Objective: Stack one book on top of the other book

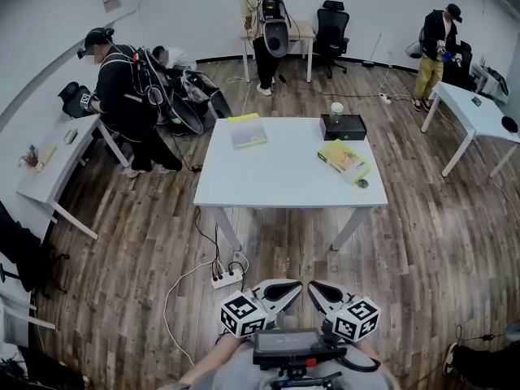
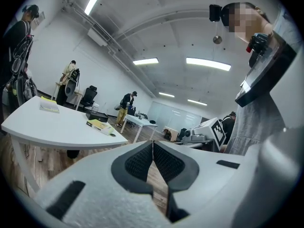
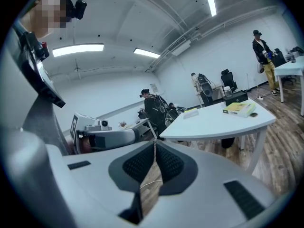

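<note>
Two books [image 1: 249, 133] [image 1: 344, 157], one black box [image 1: 343, 127], one jar [image 1: 336, 110], two hand-held grippers [image 1: 291, 288] [image 1: 318, 290]

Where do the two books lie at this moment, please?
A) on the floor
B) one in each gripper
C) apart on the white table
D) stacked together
C: the pale book and the yellow book lie on the white table with bare tabletop between them.

The head view looks steeply down from the person's head, well back from the table [image 1: 276, 177] at mid-frame. Both gripper views sit at about table height and look almost level along their jaws. The left one has the table at its left, the right one at its right. All three share the table and the yellow book [image 1: 344, 158].
</note>
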A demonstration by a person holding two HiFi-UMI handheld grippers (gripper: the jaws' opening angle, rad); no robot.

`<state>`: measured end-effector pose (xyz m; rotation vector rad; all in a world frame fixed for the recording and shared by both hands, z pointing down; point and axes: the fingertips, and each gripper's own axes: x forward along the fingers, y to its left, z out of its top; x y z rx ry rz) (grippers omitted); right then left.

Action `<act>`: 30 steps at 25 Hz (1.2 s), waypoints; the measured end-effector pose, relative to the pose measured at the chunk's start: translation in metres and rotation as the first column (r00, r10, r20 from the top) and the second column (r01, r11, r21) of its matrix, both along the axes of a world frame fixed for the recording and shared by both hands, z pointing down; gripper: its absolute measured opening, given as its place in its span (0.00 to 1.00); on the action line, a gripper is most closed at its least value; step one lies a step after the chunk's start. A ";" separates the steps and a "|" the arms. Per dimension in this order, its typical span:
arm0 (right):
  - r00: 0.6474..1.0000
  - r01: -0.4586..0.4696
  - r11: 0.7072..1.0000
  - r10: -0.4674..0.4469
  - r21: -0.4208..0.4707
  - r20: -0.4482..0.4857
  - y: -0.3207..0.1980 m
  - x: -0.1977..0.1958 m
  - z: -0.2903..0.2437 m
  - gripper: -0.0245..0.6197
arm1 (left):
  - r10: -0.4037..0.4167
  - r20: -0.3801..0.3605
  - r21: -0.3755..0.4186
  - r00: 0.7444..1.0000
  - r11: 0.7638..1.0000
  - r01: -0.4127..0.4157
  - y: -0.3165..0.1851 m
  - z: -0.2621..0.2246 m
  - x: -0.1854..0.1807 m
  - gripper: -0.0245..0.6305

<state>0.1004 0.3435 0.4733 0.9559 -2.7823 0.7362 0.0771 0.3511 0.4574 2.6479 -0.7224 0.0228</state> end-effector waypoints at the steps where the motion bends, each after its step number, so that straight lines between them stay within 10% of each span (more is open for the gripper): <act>1: 1.000 0.007 1.000 -0.007 0.003 -0.003 -0.010 -0.006 -0.001 0.09 | -0.008 -0.003 0.003 1.000 1.000 0.008 -0.011 -0.002 -0.006 0.07; 17: 0.996 0.072 0.997 -0.070 0.035 -0.058 -0.130 -0.114 -0.006 0.09 | -0.086 -0.061 0.010 0.994 0.996 0.086 -0.145 -0.010 -0.114 0.07; 30: 0.990 0.104 0.995 -0.105 -0.008 -0.099 -0.178 -0.130 0.009 0.09 | -0.090 -0.064 -0.049 0.994 0.995 0.087 -0.188 0.007 -0.127 0.07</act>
